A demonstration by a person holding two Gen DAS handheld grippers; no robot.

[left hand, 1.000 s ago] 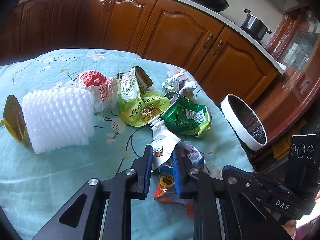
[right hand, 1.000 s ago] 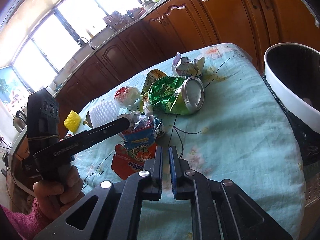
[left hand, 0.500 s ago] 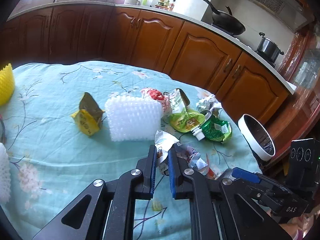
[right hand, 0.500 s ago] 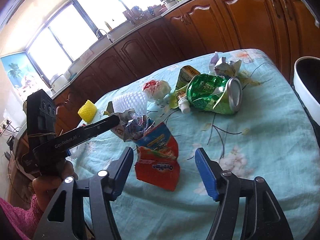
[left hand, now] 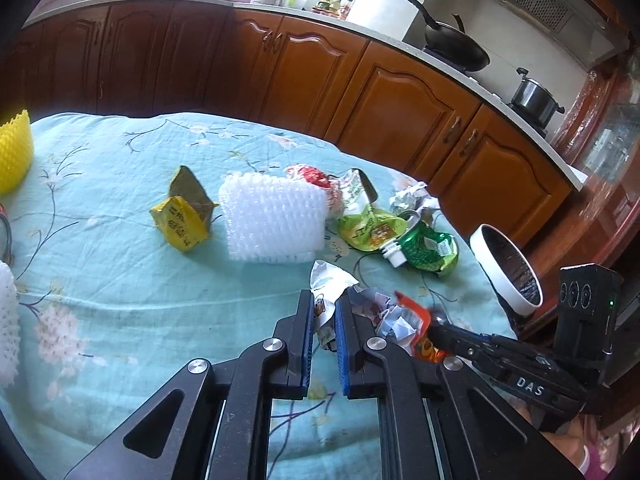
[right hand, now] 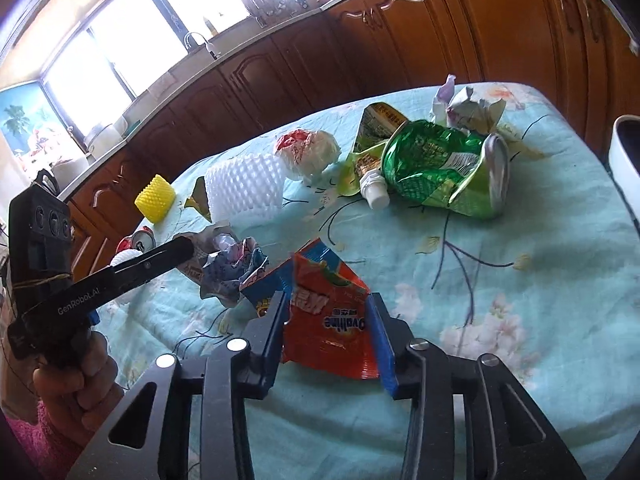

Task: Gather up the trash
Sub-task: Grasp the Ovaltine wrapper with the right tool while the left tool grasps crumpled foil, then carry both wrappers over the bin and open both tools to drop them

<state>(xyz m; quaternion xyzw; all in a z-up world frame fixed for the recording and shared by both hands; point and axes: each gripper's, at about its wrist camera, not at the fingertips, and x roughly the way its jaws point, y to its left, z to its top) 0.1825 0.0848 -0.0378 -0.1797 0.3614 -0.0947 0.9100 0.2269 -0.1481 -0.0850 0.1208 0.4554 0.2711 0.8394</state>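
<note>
My left gripper (left hand: 324, 312) is shut on a crumpled white wrapper (left hand: 330, 284) and holds it just above the table; it also shows in the right wrist view (right hand: 188, 246) beside crumpled paper (right hand: 230, 266). My right gripper (right hand: 330, 308) is open, its jaws on either side of a red Ovaltine packet (right hand: 330, 316) lying on the cloth. The packet also shows in the left wrist view (left hand: 418, 326). A white trash bin (left hand: 506, 270) stands past the table's right edge.
On the teal floral tablecloth (left hand: 120, 280) lie a crushed green can (right hand: 444, 168), a green pouch with white cap (left hand: 370, 230), white foam netting (left hand: 274, 216), a yellow packet (left hand: 182, 218), yellow foam netting (right hand: 155, 198) and crumpled paper (right hand: 466, 106). Wooden cabinets (left hand: 320, 68) stand behind.
My right gripper opened and moved forward until its jaws flank the red packet. My left gripper lifted back with the white wrapper held in it.
</note>
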